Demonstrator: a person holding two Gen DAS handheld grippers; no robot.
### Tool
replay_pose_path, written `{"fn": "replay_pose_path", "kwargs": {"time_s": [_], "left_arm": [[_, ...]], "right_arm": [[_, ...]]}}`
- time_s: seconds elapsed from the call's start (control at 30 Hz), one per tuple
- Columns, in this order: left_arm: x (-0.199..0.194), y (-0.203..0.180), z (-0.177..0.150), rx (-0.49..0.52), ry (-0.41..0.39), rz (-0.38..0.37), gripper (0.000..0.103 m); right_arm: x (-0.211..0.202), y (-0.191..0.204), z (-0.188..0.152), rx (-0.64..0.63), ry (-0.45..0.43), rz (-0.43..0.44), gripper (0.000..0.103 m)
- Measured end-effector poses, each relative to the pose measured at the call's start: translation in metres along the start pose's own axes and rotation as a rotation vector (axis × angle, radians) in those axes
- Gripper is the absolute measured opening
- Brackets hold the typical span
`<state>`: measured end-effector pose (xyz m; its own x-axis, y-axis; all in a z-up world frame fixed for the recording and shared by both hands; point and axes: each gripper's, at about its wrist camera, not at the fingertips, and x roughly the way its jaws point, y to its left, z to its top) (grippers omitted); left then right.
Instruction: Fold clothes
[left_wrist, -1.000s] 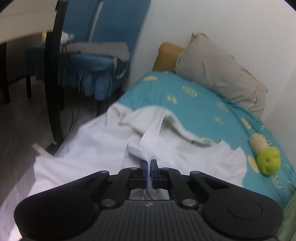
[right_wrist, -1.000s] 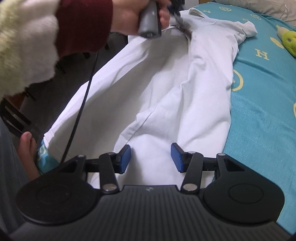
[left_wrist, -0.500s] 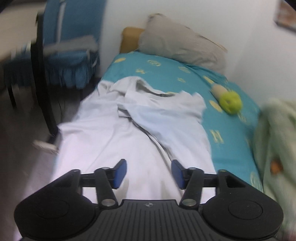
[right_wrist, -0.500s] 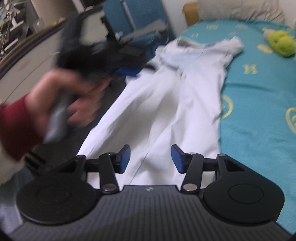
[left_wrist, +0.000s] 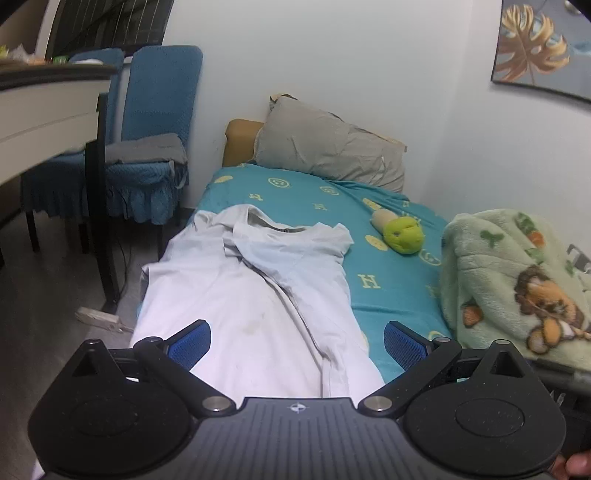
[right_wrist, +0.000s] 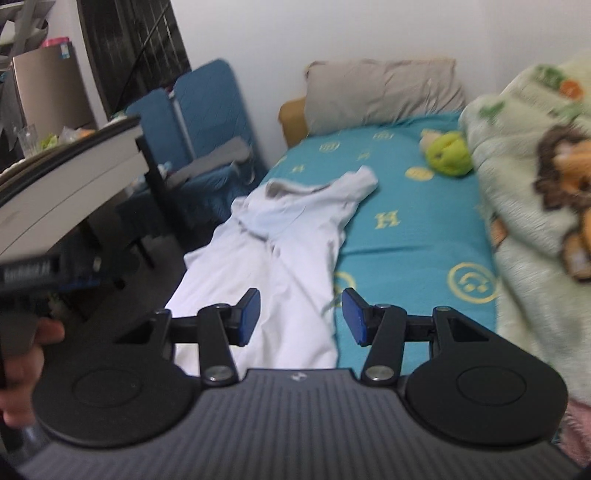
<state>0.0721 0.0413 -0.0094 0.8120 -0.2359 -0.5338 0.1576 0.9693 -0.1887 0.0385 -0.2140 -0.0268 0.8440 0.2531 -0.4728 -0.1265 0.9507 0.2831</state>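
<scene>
A white shirt (left_wrist: 255, 295) lies lengthwise along the left edge of the teal bed sheet (left_wrist: 391, 273), collar end toward the pillow, with one side folded over the middle. It also shows in the right wrist view (right_wrist: 280, 240). My left gripper (left_wrist: 297, 345) is wide open and empty, raised above the near end of the shirt. My right gripper (right_wrist: 299, 319) is open and empty, held above the shirt's right edge near the bed's foot. The left gripper body shows blurred at the left of the right wrist view (right_wrist: 44, 277).
A grey pillow (left_wrist: 328, 147) lies at the head of the bed. A green plush toy (left_wrist: 400, 234) sits on the sheet right of the shirt. A green cartoon blanket (left_wrist: 517, 280) is heaped at right. Blue chairs (left_wrist: 147, 147) and a table (left_wrist: 48, 110) stand left of the bed.
My left gripper let go of the shirt's collar area, opened wide and pulled back toward the foot of the bed. My right gripper also drew back and rose, staying open.
</scene>
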Motion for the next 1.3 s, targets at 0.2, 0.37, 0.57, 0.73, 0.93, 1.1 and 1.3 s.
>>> {"fn": "replay_pose_path", "kwargs": {"time_s": [0.2, 0.37, 0.57, 0.73, 0.93, 1.1, 1.3], "left_arm": [[-0.006, 0.007, -0.001, 0.003, -0.033, -0.016, 0.101], [-0.010, 0.012, 0.000, -0.007, -0.048, -0.026, 0.101], [-0.009, 0.029, 0.001, -0.030, -0.033, -0.005, 0.101], [-0.004, 0.045, 0.002, -0.029, -0.025, -0.010, 0.101], [0.022, 0.068, -0.006, -0.060, 0.014, -0.046, 0.101], [0.060, 0.089, -0.020, -0.075, 0.086, -0.044, 0.101], [0.099, 0.121, -0.023, -0.176, 0.134, -0.041, 0.101]], "right_arm": [[-0.006, 0.004, 0.005, -0.011, -0.056, -0.046, 0.062], [-0.002, 0.004, 0.009, 0.026, -0.041, -0.046, 0.103], [0.035, 0.021, 0.046, -0.098, 0.005, -0.081, 0.103], [0.111, 0.078, 0.100, -0.315, 0.102, 0.017, 0.103], [0.247, 0.199, 0.114, -0.687, 0.282, 0.132, 0.102], [0.353, 0.294, 0.076, -0.967, 0.397, 0.222, 0.100], [0.454, 0.361, 0.000, -1.270, 0.568, 0.242, 0.099]]}}
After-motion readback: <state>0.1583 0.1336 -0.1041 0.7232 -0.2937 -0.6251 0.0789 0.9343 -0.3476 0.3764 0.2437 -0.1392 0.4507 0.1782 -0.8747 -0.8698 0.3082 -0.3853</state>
